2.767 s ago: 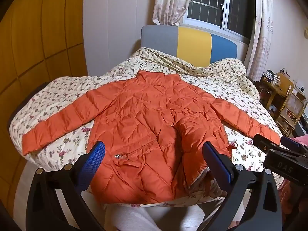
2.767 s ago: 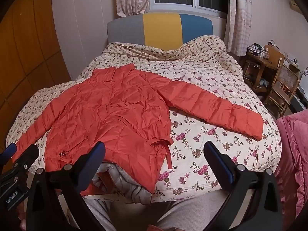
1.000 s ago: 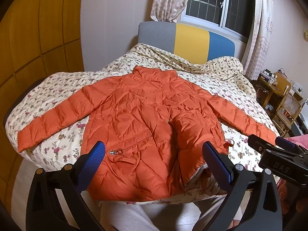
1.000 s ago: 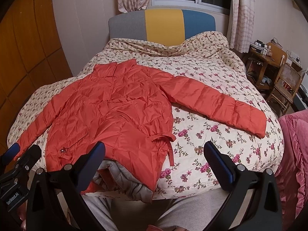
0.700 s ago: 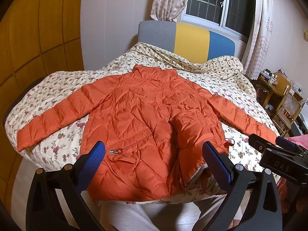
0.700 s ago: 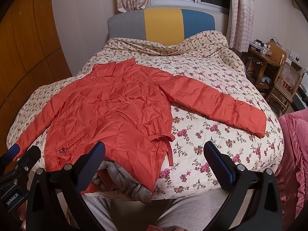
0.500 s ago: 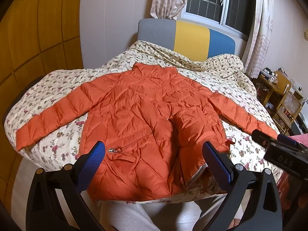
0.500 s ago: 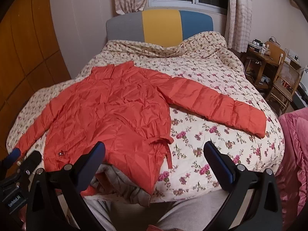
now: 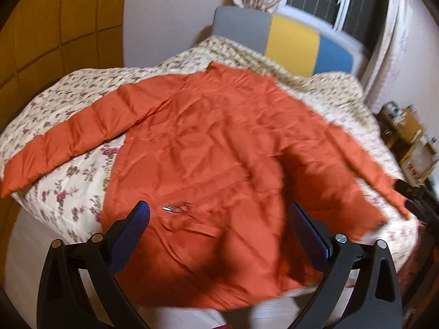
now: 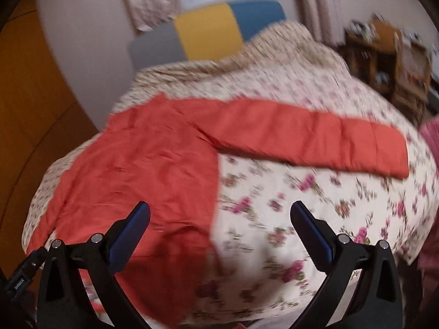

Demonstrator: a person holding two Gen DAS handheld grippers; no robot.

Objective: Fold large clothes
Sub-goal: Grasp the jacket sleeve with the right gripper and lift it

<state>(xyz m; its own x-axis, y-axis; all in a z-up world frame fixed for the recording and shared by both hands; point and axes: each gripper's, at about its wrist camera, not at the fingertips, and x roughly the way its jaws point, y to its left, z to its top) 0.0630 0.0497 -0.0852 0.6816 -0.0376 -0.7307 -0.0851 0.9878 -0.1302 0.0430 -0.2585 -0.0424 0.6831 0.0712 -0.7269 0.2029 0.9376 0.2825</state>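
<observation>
An orange puffer jacket (image 9: 219, 148) lies spread flat on the bed, both sleeves stretched out to the sides, its hem at the near edge. In the right wrist view the jacket (image 10: 153, 164) fills the left half, with its right sleeve (image 10: 315, 142) lying across the floral cover. My left gripper (image 9: 219, 235) is open and empty, hovering over the jacket's lower part near a zip pocket (image 9: 178, 208). My right gripper (image 10: 219, 235) is open and empty above the jacket's right hem edge. Both views are motion-blurred.
The bed (image 9: 63, 170) has a floral cover and a grey, yellow and blue headboard (image 9: 290, 38). A wooden wardrobe (image 9: 55, 27) stands at the left. Wooden shelves and a chair (image 10: 397, 63) stand at the right. A pink blanket (image 10: 430, 137) lies at the right edge.
Both grippers have moved forward and down toward the jacket, so it looks larger and closer. The right view has swung to the right. Both stay open.
</observation>
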